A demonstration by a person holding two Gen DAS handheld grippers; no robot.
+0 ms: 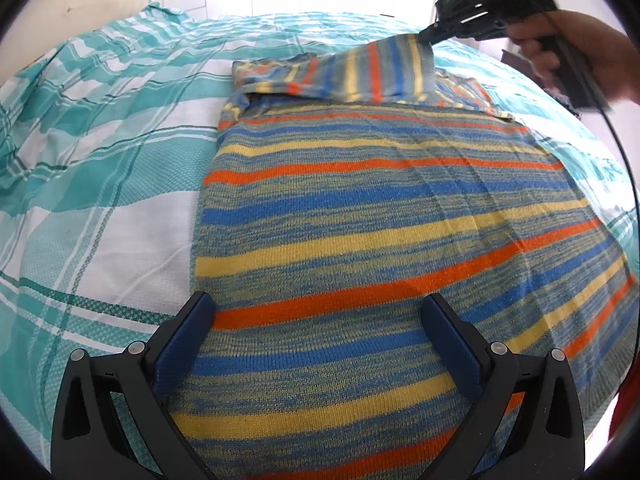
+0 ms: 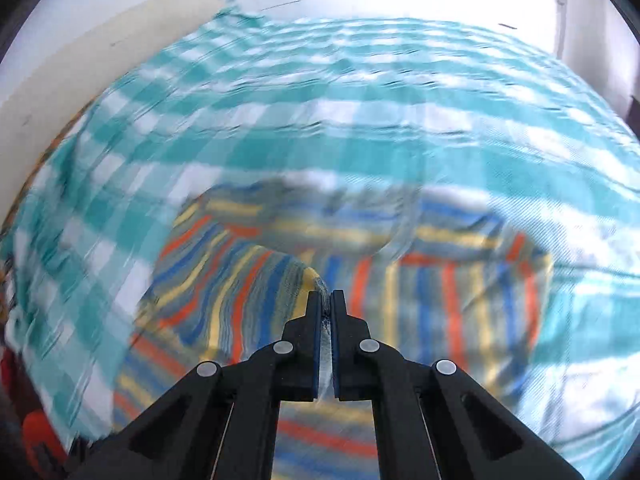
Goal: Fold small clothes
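Observation:
A striped knit sweater (image 1: pixel 360 232) in blue, yellow and orange lies flat on the bed. My left gripper (image 1: pixel 320 312) is open, its fingers spread just above the sweater's near hem. My right gripper (image 1: pixel 430 36) is shut on a sleeve (image 1: pixel 384 72) of the sweater and holds it lifted over the far part of the body. In the blurred right wrist view the shut right gripper (image 2: pixel 326 300) pinches the striped cloth (image 2: pixel 280 292), with the rest of the sweater (image 2: pixel 440 280) below.
A teal and white checked bedsheet (image 1: pixel 100 152) covers the bed around the sweater. A cream pillow (image 1: pixel 72 12) lies at the far left. White wall and bright window stand behind. Something red (image 2: pixel 36 432) shows at the bed's left edge.

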